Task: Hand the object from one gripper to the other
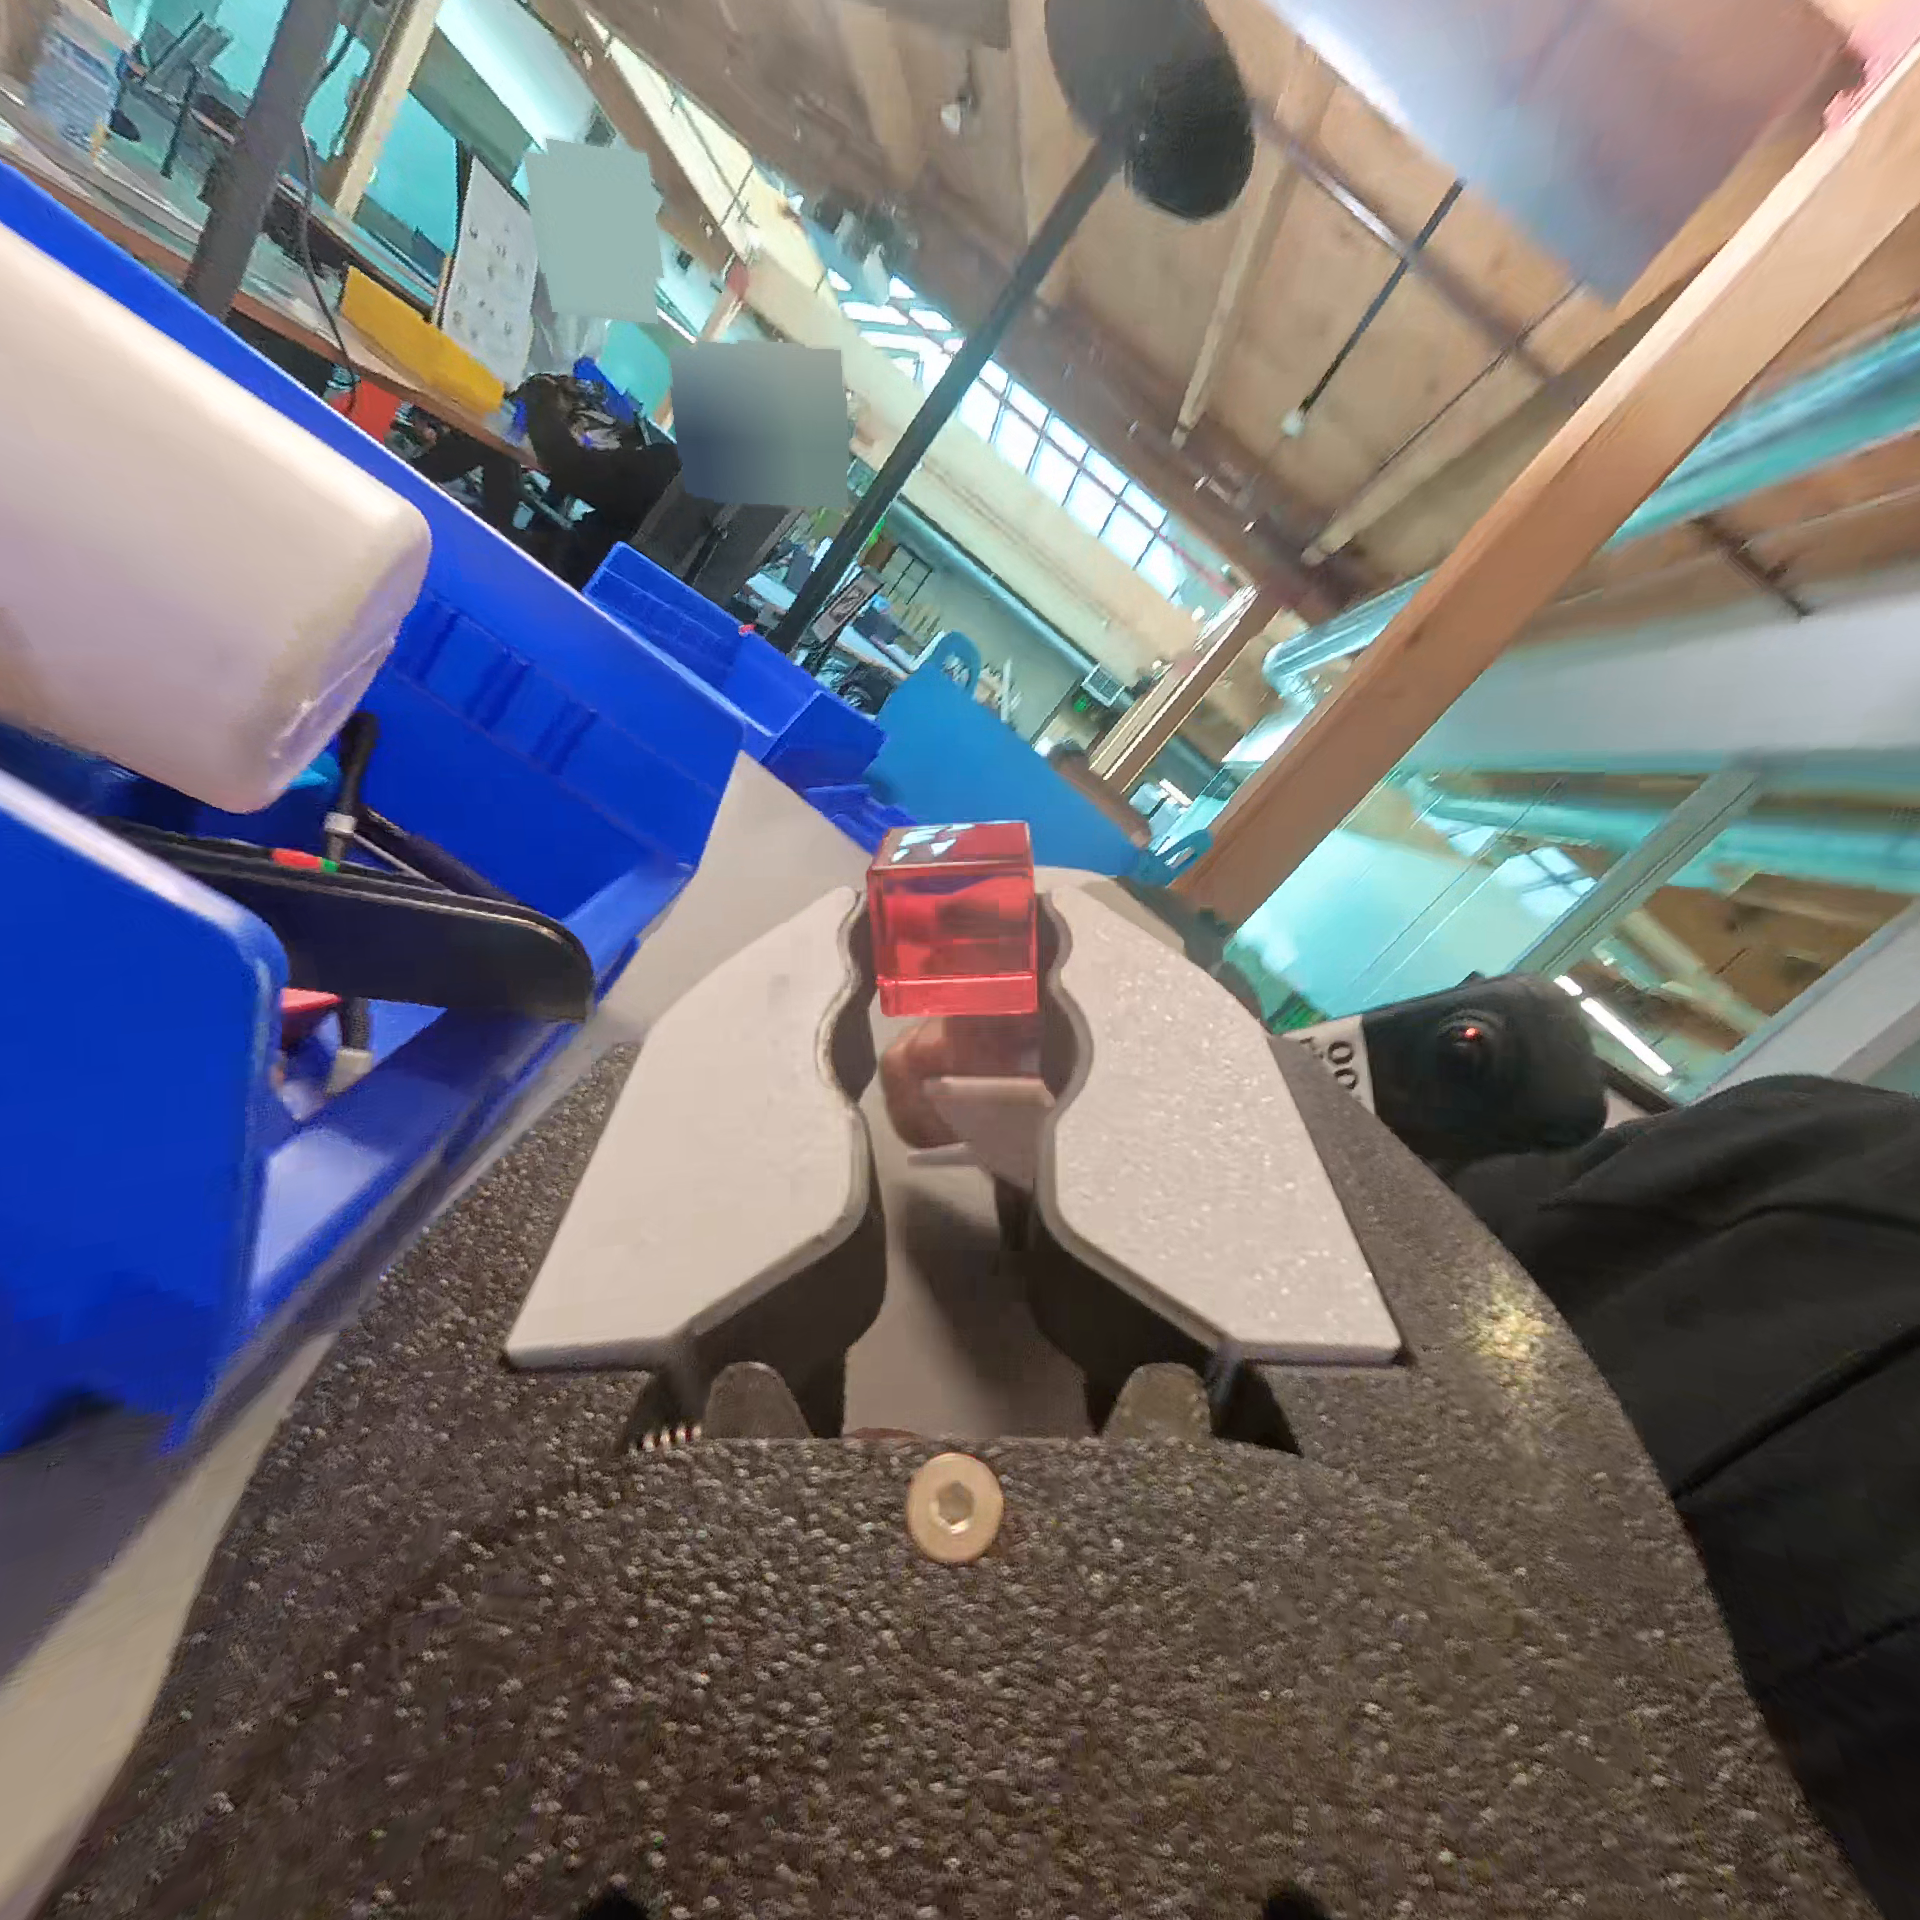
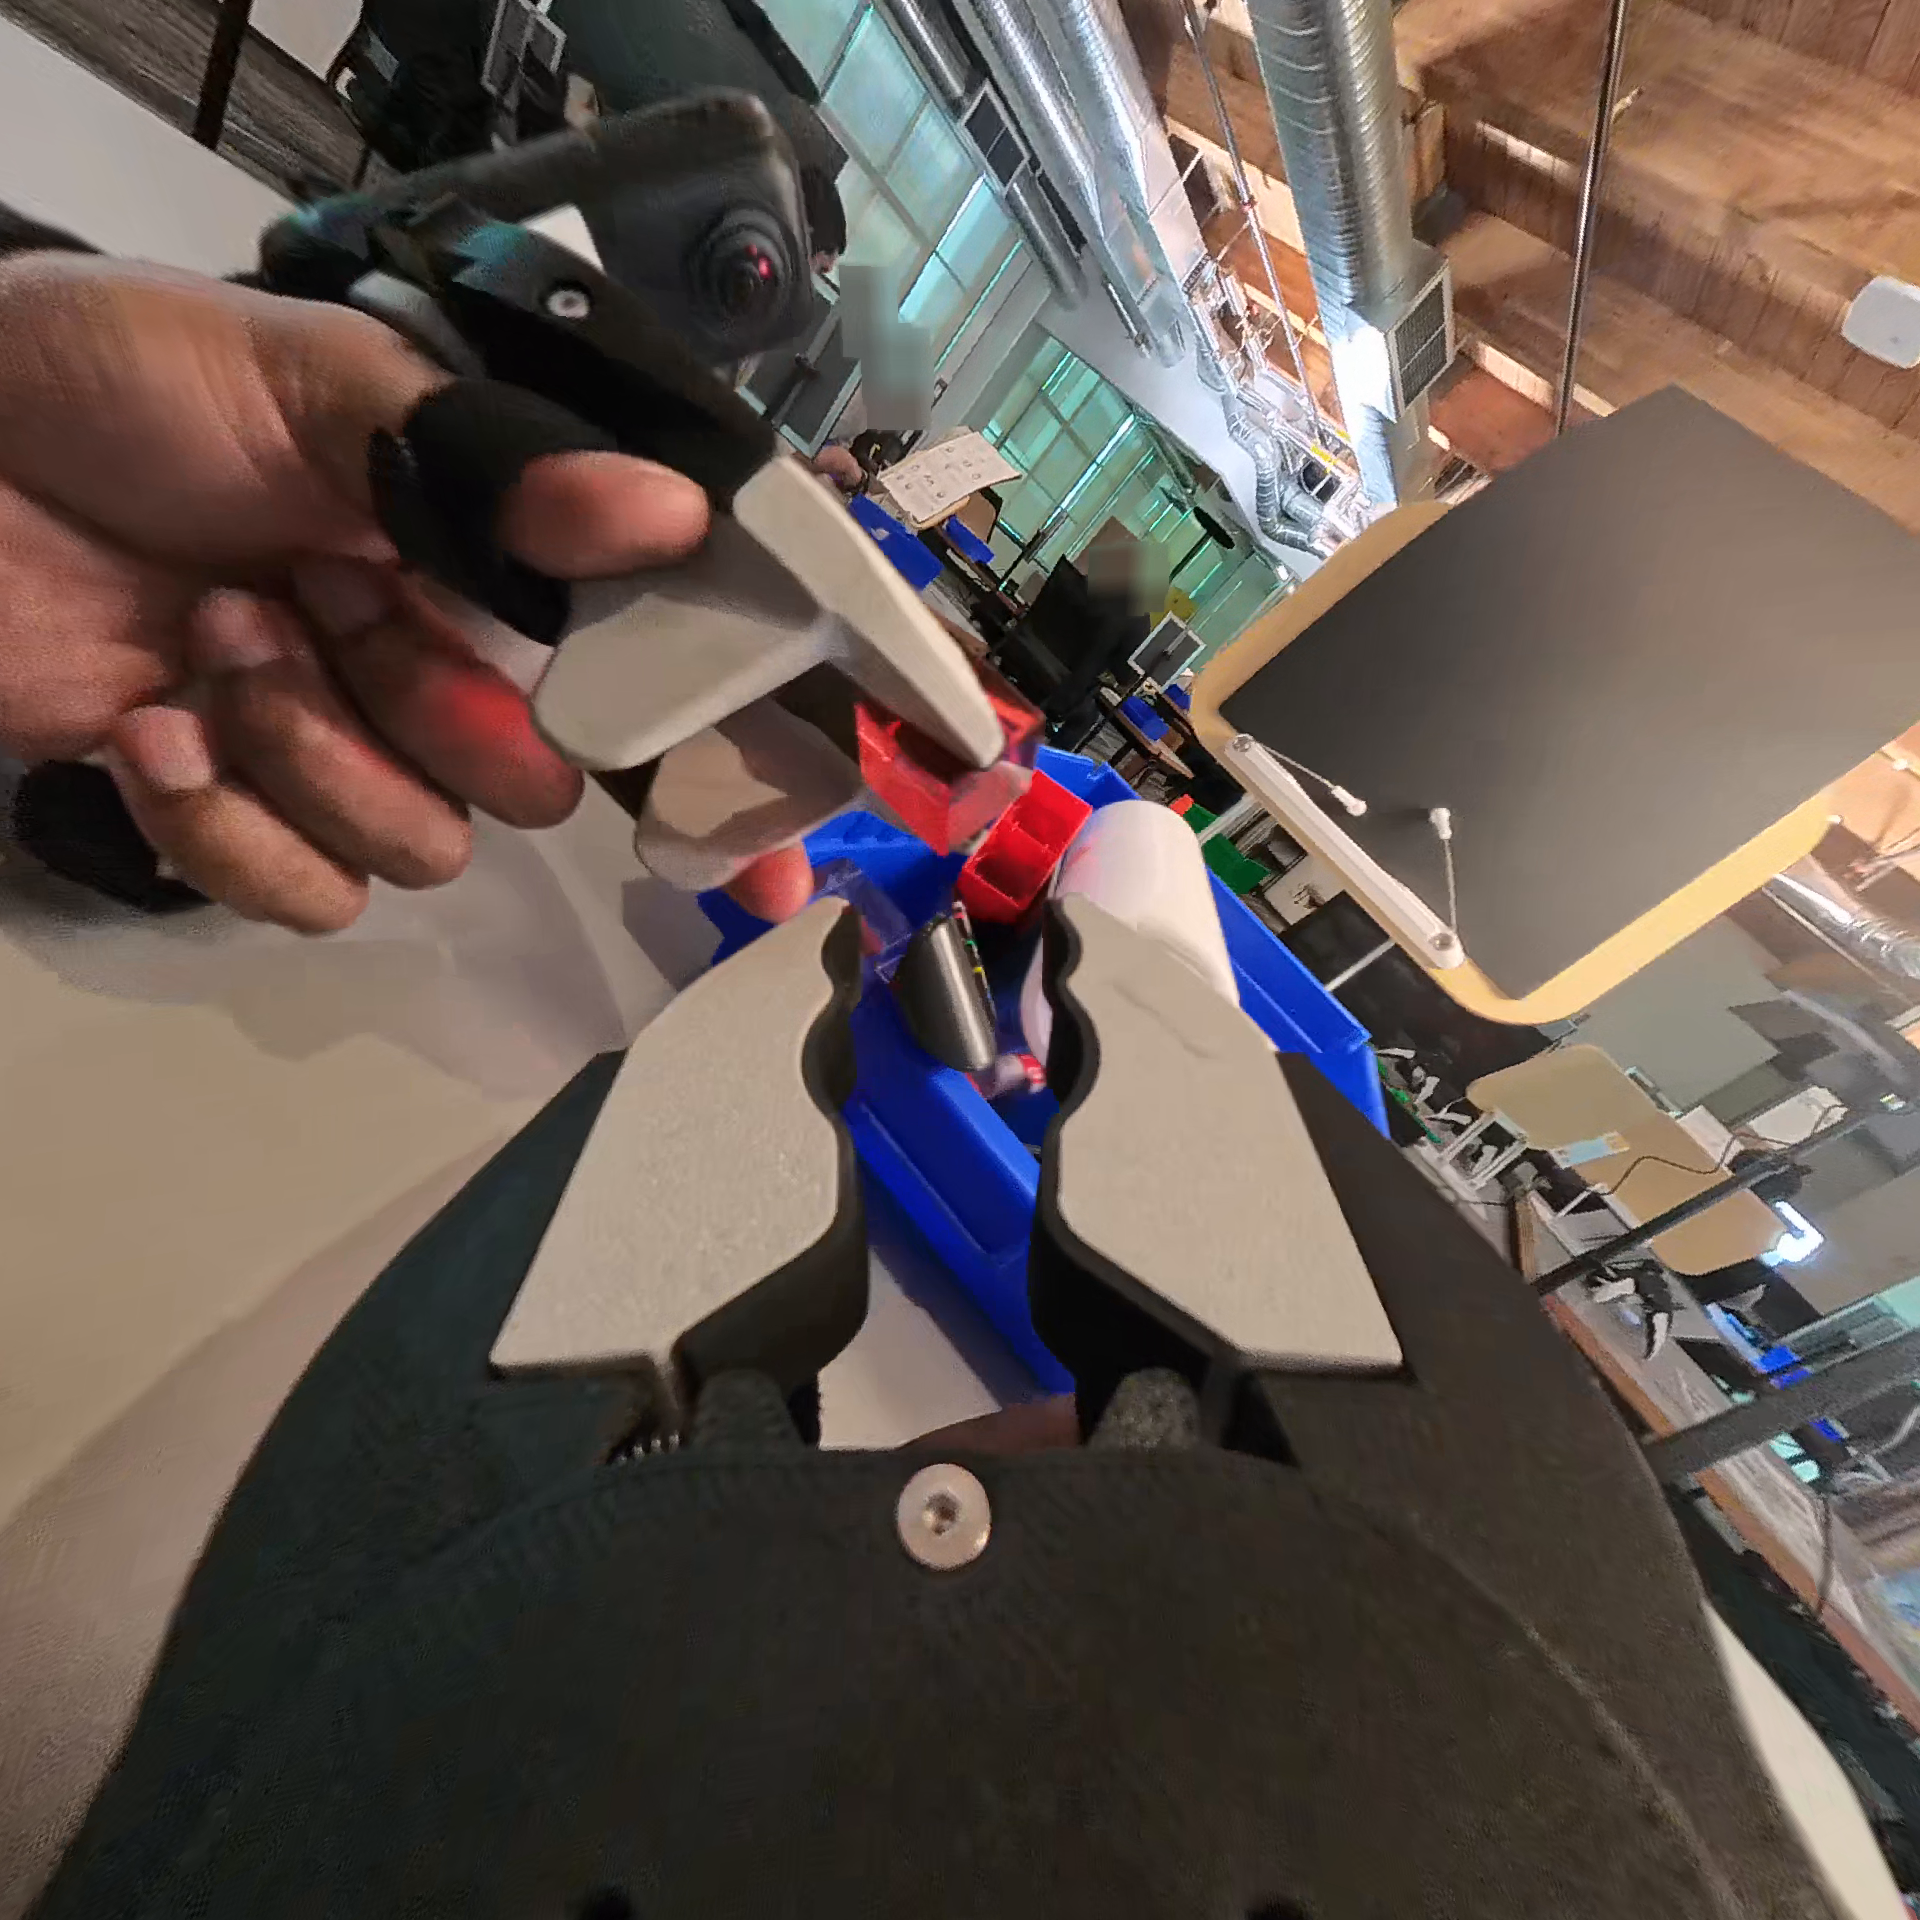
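Note:
A clear red cube [image 1: 954, 920] sits between the tips of my left gripper [image 1: 951, 935], which is shut on it and holds it in the air. In the right wrist view the same cube [image 2: 940, 774] shows in the left gripper's grey fingers [image 2: 873, 613], held by a person's hand [image 2: 208, 582] at upper left. My right gripper [image 2: 951, 935] is open and empty, its tips just below and in front of the cube, a short gap apart from it. Part of the right gripper's black body and camera [image 1: 1475, 1049] shows at the right of the left wrist view.
A blue bin [image 2: 1288, 997] with a red box [image 2: 1023, 847], a white bottle [image 2: 1153, 883] and a dark cylinder [image 2: 951, 997] lies beyond my right fingertips. Blue bins [image 1: 499, 675] and the white bottle [image 1: 177, 520] stand close at left. A white table [image 2: 208, 1091] lies below. Less than 4 cm separates the two grippers' tips.

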